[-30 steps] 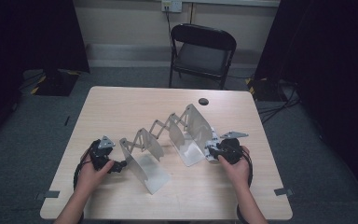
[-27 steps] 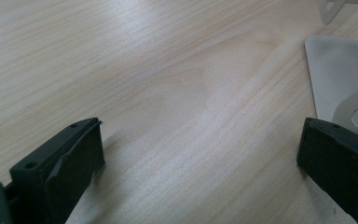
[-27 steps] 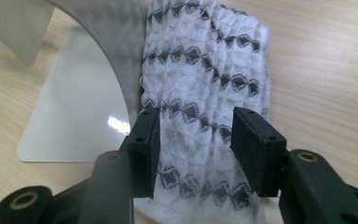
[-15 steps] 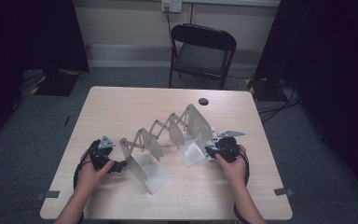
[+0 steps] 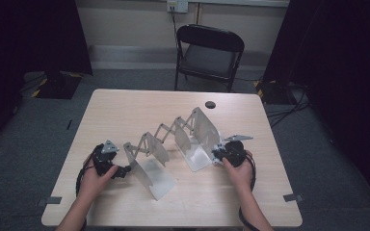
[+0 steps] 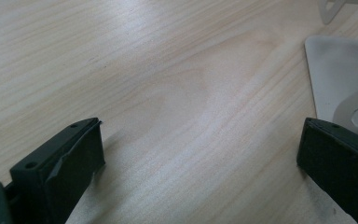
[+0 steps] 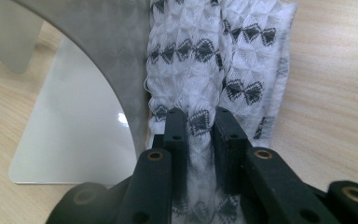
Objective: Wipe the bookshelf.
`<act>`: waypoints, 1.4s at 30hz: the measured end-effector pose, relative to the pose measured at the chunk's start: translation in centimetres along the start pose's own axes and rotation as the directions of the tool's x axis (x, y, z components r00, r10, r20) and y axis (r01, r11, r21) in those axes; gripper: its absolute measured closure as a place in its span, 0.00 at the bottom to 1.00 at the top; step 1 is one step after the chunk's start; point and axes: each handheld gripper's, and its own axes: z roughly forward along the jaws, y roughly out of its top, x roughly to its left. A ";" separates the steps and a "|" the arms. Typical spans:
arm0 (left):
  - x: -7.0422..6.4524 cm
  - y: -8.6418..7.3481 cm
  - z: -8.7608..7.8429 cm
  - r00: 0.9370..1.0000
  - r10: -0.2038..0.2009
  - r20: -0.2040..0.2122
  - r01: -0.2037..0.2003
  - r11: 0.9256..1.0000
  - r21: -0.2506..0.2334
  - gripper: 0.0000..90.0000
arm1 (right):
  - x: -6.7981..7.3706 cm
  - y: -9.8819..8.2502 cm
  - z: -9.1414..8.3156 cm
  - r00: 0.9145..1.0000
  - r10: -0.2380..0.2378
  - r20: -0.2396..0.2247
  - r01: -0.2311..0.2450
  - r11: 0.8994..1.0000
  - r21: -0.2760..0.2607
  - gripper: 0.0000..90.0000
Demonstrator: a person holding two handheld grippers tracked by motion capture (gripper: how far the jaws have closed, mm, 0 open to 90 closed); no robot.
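Note:
An extendable metal rack [image 5: 173, 139], two upright plates joined by a scissor lattice, stands across the middle of the wooden table [image 5: 125, 110]. My right gripper [image 7: 200, 126] is shut on a fold of white cloth with a black pattern [image 7: 214, 60], which lies against the rack's right plate [image 7: 107, 51]. Its jaws have just been closing with the cloth between them. In the high view that right gripper [image 5: 220, 155] sits at the right plate's near edge. My left gripper [image 6: 200, 149] rests low over bare wood, jaws wide open, beside the left plate's base [image 6: 340, 74]; the high view has this left gripper [image 5: 124, 171] at that plate's foot.
A small black round object [image 5: 210, 104] lies near the table's far edge. A black folding chair [image 5: 209, 53] stands behind the table. Cables run across the floor at the right [image 5: 289, 113]. Bare tabletop spreads in front of and behind the rack.

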 end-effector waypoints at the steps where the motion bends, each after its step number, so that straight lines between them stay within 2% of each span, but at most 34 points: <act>1: 0.0 0.0 0.0 1.000 0.000 0.000 0.000 1.000 0.000 0.00 | 0.0 0.0 -0.1 1.000 -0.005 0.000 0.005 1.000 -0.001 0.87; 3: 0.0 0.0 0.0 1.000 -0.001 -0.001 0.001 1.000 0.001 0.00 | 0.1 0.2 -0.2 1.000 -0.010 -0.018 0.010 1.000 0.000 0.88; 7: 0.0 0.0 0.0 1.000 0.000 0.000 0.000 1.000 0.000 0.00 | 0.2 0.5 -0.7 0.999 -0.023 -0.026 0.023 1.000 0.004 0.88; 18: 0.0 0.0 0.0 1.000 0.000 -0.001 0.000 1.000 0.001 0.00 | -1.0 1.6 -3.5 1.000 -0.001 -0.004 0.000 0.999 -0.051 0.88; 22: 0.0 0.0 0.0 1.000 0.000 0.000 0.000 1.000 0.000 0.00 | -1.2 2.4 -4.8 1.000 -0.012 0.003 0.013 0.998 -0.063 0.88; 26: 0.0 0.0 0.0 1.000 -0.001 -0.001 0.001 1.000 0.000 0.00 | -1.1 3.4 -5.8 1.000 -0.028 0.007 0.029 0.997 -0.074 0.88; 36: 0.0 0.0 0.0 1.000 -0.001 0.000 0.001 1.000 0.000 0.00 | -0.3 7.3 -8.9 0.998 -0.057 0.017 0.058 0.989 -0.136 0.88; 39: 0.0 0.0 0.0 1.000 -0.001 0.000 0.001 1.000 0.000 0.00 | 0.3 8.5 -9.6 0.997 -0.074 0.002 0.073 0.984 -0.161 0.88; 42: 0.0 0.0 0.0 1.000 0.000 -0.001 0.000 1.000 0.001 0.00 | 1.1 9.2 -9.7 0.995 -0.103 -0.008 0.100 0.982 -0.161 0.88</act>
